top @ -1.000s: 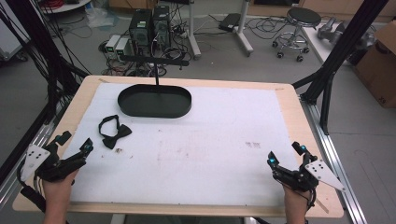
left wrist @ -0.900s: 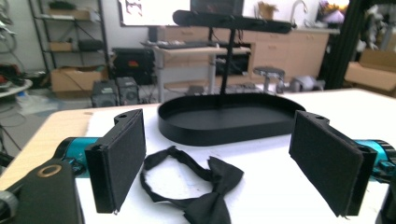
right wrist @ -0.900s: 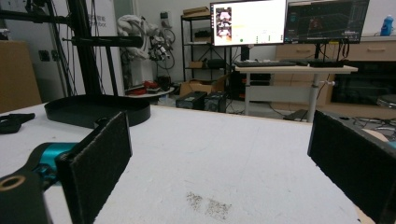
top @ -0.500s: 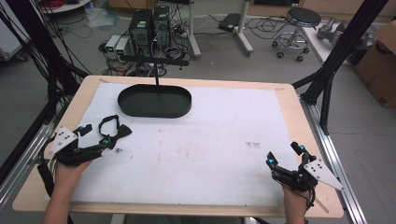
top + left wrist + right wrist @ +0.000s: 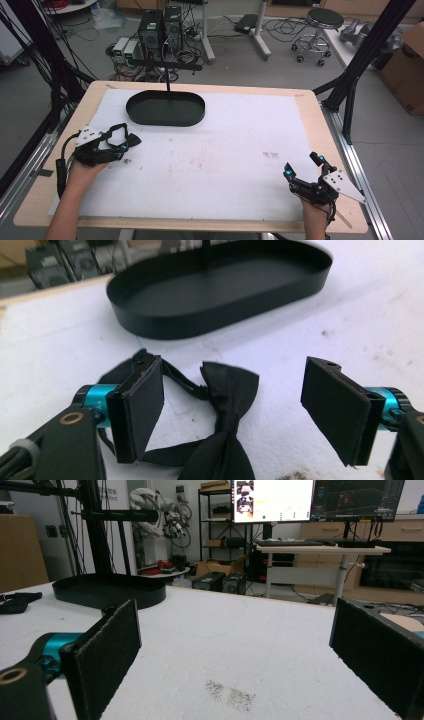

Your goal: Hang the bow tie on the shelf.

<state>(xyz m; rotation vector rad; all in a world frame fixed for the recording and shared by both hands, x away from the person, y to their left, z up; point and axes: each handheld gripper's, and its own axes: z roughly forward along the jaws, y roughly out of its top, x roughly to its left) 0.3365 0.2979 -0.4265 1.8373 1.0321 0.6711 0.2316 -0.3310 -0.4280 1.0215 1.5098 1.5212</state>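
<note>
Two wide-open jaws, left hand-held gripper (image 5: 232, 410) straddling bow tie (image 5: 225, 405)

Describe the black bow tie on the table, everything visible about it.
The bow tie is black, of smooth, fabric-like material, with a pinched centre knot, two flared wings and a thin neck strap looping off to one side. It lies flat on the white table cover, near the left edge, short of the black oval tray and apart from it. The left gripper has its jaws open on either side of it; whether a jaw touches the strap is unclear.
</note>
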